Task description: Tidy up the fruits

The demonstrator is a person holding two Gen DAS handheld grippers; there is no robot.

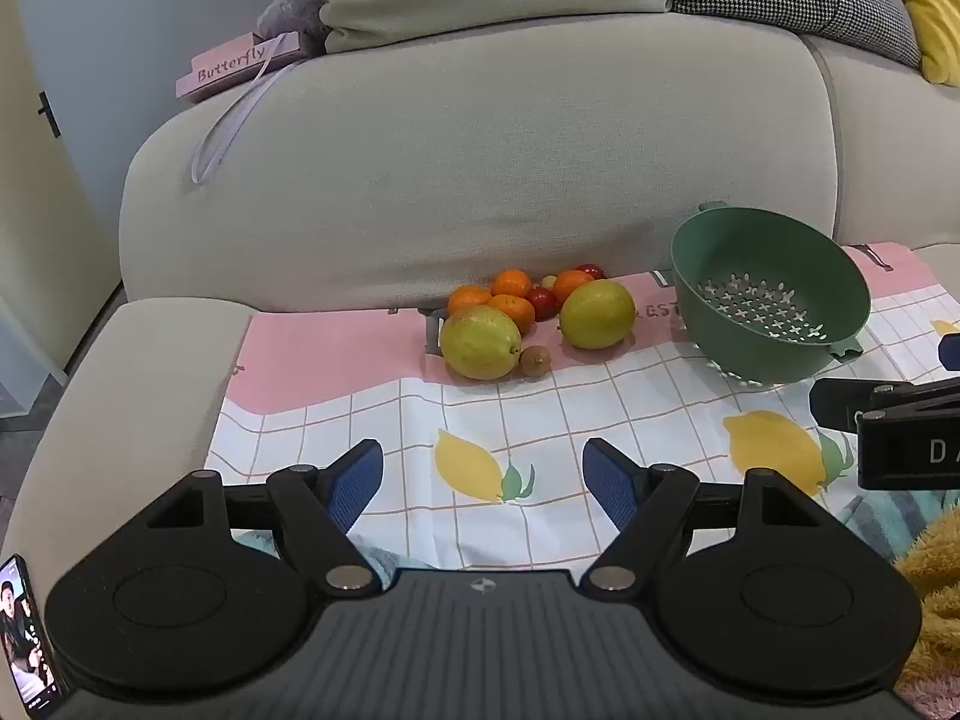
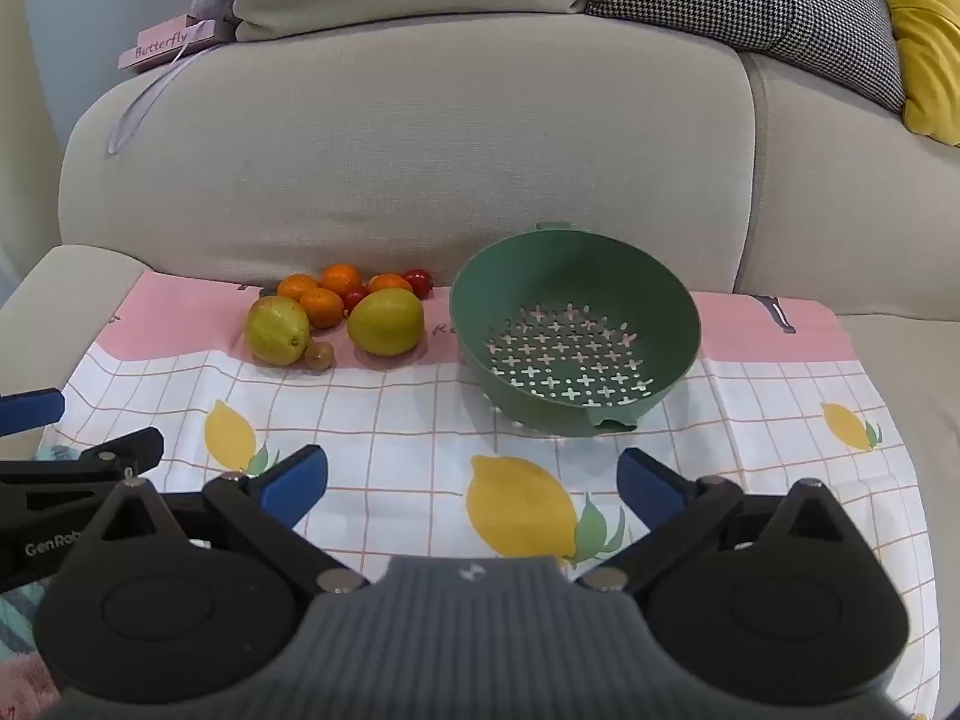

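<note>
A pile of fruit lies on the lemon-print cloth (image 1: 540,414) against the sofa: two yellow-green lemons (image 1: 480,342) (image 2: 384,322), several small oranges (image 1: 512,284) (image 2: 321,307), red cherry tomatoes (image 1: 543,302) (image 2: 418,281) and a small brown fruit (image 1: 534,360) (image 2: 318,355). An empty green colander (image 1: 768,306) (image 2: 576,330) sits tilted to the right of the pile. My left gripper (image 1: 483,480) hangs open over the cloth, well short of the fruit. My right gripper (image 2: 472,489) is open too, nothing between its blue pads, in front of the colander.
The beige sofa back (image 2: 420,150) rises right behind the fruit, with cushions and a pink "Butterfly" box (image 1: 240,66) on top. A phone (image 1: 27,642) lies at the lower left. Teal and mustard fabric (image 1: 924,570) lies at the cloth's near edge.
</note>
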